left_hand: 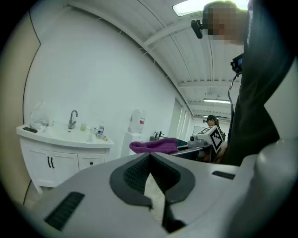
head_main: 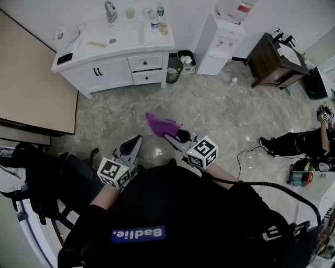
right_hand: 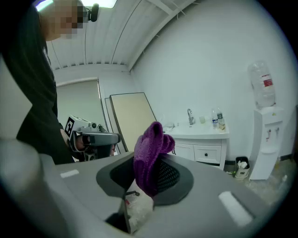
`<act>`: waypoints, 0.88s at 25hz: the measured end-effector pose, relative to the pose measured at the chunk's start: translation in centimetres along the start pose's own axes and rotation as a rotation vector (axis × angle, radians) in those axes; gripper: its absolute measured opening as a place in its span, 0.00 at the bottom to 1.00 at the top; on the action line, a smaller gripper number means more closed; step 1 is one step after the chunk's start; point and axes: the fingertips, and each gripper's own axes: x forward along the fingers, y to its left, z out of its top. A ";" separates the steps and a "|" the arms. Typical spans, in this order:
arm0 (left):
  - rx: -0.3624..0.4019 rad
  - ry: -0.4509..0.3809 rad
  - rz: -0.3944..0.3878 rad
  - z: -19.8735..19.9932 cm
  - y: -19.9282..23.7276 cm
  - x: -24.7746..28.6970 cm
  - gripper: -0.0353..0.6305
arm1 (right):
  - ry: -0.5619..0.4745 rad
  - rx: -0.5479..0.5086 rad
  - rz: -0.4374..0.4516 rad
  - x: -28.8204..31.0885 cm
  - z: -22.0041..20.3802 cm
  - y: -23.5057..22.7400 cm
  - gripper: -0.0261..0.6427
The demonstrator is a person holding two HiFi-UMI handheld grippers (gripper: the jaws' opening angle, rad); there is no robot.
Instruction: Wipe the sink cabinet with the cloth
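Note:
The white sink cabinet (head_main: 112, 60) stands against the far wall at upper left, with a faucet (head_main: 110, 10) and bottles (head_main: 155, 21) on its top. It also shows in the left gripper view (left_hand: 58, 158) and the right gripper view (right_hand: 202, 148). My right gripper (head_main: 170, 135) is shut on a purple cloth (head_main: 161, 124), which bunches up out of the jaws (right_hand: 151, 151). My left gripper (head_main: 137, 140) hangs beside it, shut and holding nothing (left_hand: 150, 155). Both are held over the floor, well short of the cabinet.
A water dispenser (head_main: 222, 44) stands right of the cabinet, with two small bins (head_main: 186, 60) between them. A dark wooden table (head_main: 272, 60) is at upper right, and a person sits on the floor (head_main: 298, 141) at right. A beige panel (head_main: 31, 89) lies at left. A cable (head_main: 246, 157) trails on the tiles.

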 end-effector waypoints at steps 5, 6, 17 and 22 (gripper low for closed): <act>0.000 0.004 0.007 -0.3 -0.1 0.2 0.06 | 0.000 0.000 0.001 -0.1 -0.3 -0.2 0.17; 0.000 0.003 0.010 -0.3 -0.1 0.2 0.06 | 0.002 0.000 0.002 -0.2 -0.3 -0.3 0.17; 0.013 -0.014 0.062 0.5 -0.4 2.6 0.06 | -0.001 -0.007 0.039 -0.8 0.2 -3.0 0.17; 0.017 -0.029 0.096 0.9 0.3 4.1 0.06 | 0.030 -0.003 0.050 -0.2 -0.4 -5.2 0.17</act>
